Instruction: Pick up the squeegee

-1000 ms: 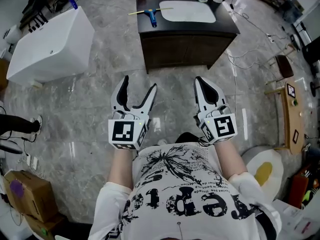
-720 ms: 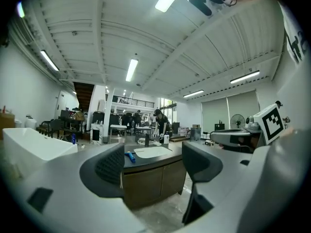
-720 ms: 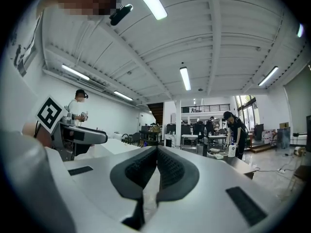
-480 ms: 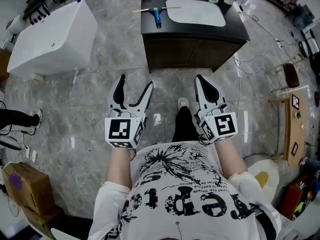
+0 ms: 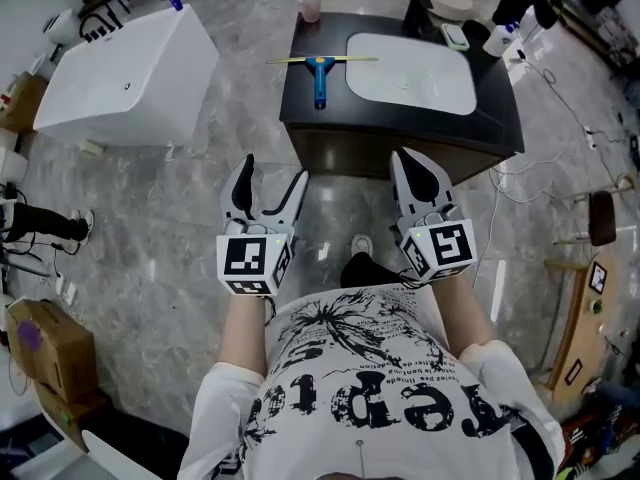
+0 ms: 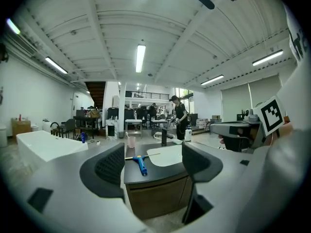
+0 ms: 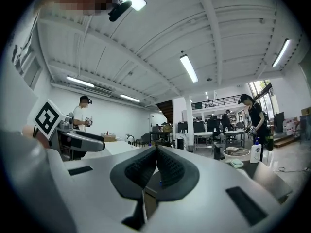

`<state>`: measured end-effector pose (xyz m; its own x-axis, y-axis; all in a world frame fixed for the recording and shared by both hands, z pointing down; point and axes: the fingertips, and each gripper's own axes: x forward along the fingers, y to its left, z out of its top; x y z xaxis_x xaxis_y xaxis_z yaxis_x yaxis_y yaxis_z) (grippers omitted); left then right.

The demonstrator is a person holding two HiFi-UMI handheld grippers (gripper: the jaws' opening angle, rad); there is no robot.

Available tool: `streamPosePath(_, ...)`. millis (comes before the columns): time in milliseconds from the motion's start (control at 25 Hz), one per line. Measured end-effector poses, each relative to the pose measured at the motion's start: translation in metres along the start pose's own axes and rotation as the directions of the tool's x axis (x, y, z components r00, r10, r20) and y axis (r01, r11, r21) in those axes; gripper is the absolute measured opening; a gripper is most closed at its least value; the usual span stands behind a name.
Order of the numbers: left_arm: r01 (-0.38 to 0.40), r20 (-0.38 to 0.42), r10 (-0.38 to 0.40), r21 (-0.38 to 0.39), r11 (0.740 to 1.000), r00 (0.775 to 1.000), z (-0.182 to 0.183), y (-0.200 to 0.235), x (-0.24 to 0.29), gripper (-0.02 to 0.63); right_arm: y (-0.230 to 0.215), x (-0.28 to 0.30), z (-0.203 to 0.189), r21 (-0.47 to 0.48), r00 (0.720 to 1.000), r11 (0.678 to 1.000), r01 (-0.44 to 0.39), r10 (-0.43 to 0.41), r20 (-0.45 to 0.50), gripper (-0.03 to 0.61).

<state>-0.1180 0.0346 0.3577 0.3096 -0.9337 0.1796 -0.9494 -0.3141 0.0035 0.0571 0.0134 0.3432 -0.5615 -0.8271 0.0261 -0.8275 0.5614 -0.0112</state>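
Nearer now, the dark vanity cabinet bears the blue-handled squeegee, well ahead; left gripper spread wide, right gripper pressed together, both empty. Reaching with closed jaws could shove it off

**Both hand-held grippers in front of the dark tabletop**

I hold my left hand-held gripper with its jaws apart and my right hand-held gripper with its jaws together. Both are over the grey marbled floor, near the front of the dark tabletop. The squeegee lies on that tabletop, blue handle toward me and pale blade across its far end, just left of the white basin. A white bathtub stands well apart on the left.
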Motion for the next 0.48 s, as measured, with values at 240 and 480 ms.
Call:
streamPosePath(240, -0.049, -0.03, 0.049, 0.001, 0.999, 0.998, 0.013, -0.017, 0.112, 0.354, -0.094, 0.067, -0.001, 0.014, 0.996, 0.997, -0.082, 0.082, -0.023, 0.014)
streamPosePath(480, -0.067, -0.08, 0.063, -0.048, 0.997, 0.995, 0.01, -0.013, 0.172, 0.354, -0.137, 0.109, -0.011, 0.025, 0.992, 0.993, -0.114, 0.116, -0.051, 0.014)
